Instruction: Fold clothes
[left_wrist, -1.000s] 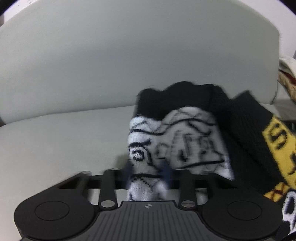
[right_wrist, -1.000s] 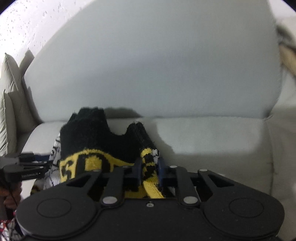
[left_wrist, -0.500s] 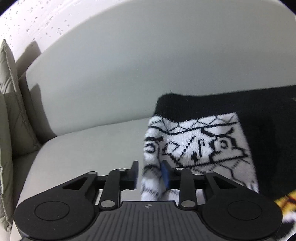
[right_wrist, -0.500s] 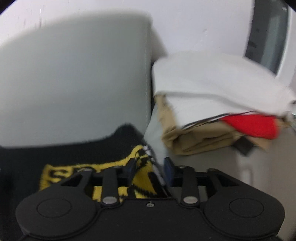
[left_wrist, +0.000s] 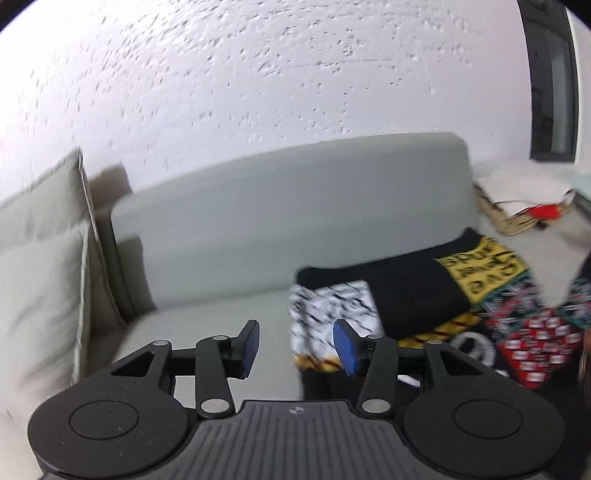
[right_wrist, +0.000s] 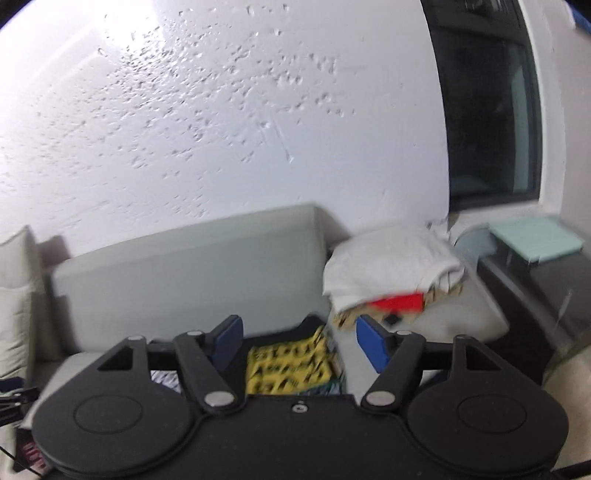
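Above sweater (left_wrist: 410, 295): both tools opening, empty.

My left wrist camera sits just behind the left gripper (left_wrist: 295, 347) and looks forward and somewhat down along its blue pads at the grey sofa (left_wrist: 288, 206), from well back, with the speckled white wall (left_wrist: 258, 74) filling the upper half. The patterned sweater (left_wrist: 413, 295) lies right of centre on the seat. My right wrist camera rides behind the right gripper (right_wrist: 297, 345) and faces the same wall and sofa, aimed further right, taking in the dark window (right_wrist: 487, 110). Both views share the sofa back, the sweater's yellow panel, the pile of folded clothes (right_wrist: 391, 269) and the window's edge. Both are blurred.
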